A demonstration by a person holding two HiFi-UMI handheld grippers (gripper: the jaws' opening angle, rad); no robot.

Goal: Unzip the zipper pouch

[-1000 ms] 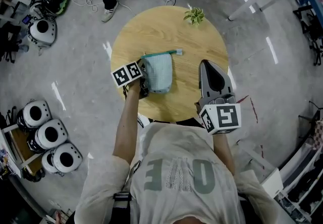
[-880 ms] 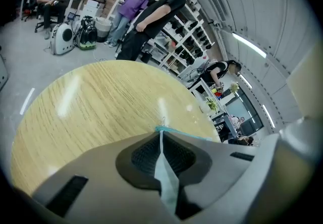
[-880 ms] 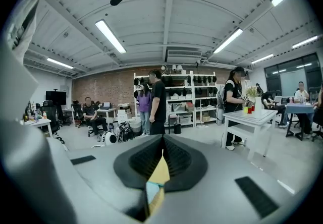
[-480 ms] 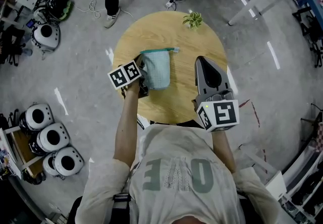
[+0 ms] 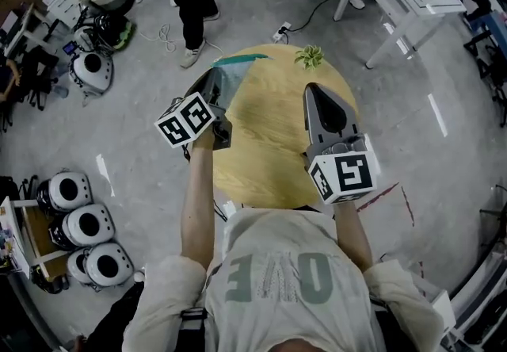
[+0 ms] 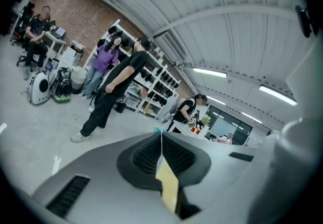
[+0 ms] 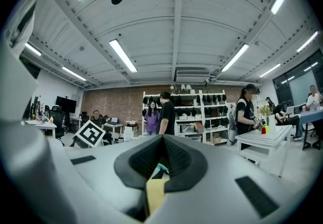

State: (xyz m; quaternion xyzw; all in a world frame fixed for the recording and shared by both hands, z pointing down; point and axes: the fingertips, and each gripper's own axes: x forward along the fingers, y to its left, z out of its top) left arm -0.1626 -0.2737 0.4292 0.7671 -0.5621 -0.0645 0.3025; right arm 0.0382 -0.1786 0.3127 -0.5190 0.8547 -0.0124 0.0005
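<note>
One zipper pouch (image 5: pixel 236 62) is the work item. It is held clear of the round wooden table (image 5: pixel 269 152), pinched at the tip of the left gripper (image 5: pixel 222 73) above the table's far left edge. In the head view the gripper body hides most of the fabric. Only a teal strip (image 5: pixel 255 59) along the top, probably the zipper line, projects to the right. Whether the zipper is closed or partly open cannot be determined. The left gripper view shows the pads pressed together on a thin pale layer with a teal corner at the tip, consistent with a grip on one edge of the fabric. This hold appears intended to anchor the pouch and present the zipper line, so that a pull moves the slider rather than the pouch. The right gripper (image 5: pixel 314 91) hovers over the right half of the table, well apart from the pouch, with its jaws fully together and gripping nothing. A small teal fleck shows in the gap below its pads; what it is cannot be determined. The right jaws must part before they can take the pull tab. A small potted plant (image 5: pixel 308 57) stands at the far rim, near the strip's end, so route any pull clear of it.
</note>
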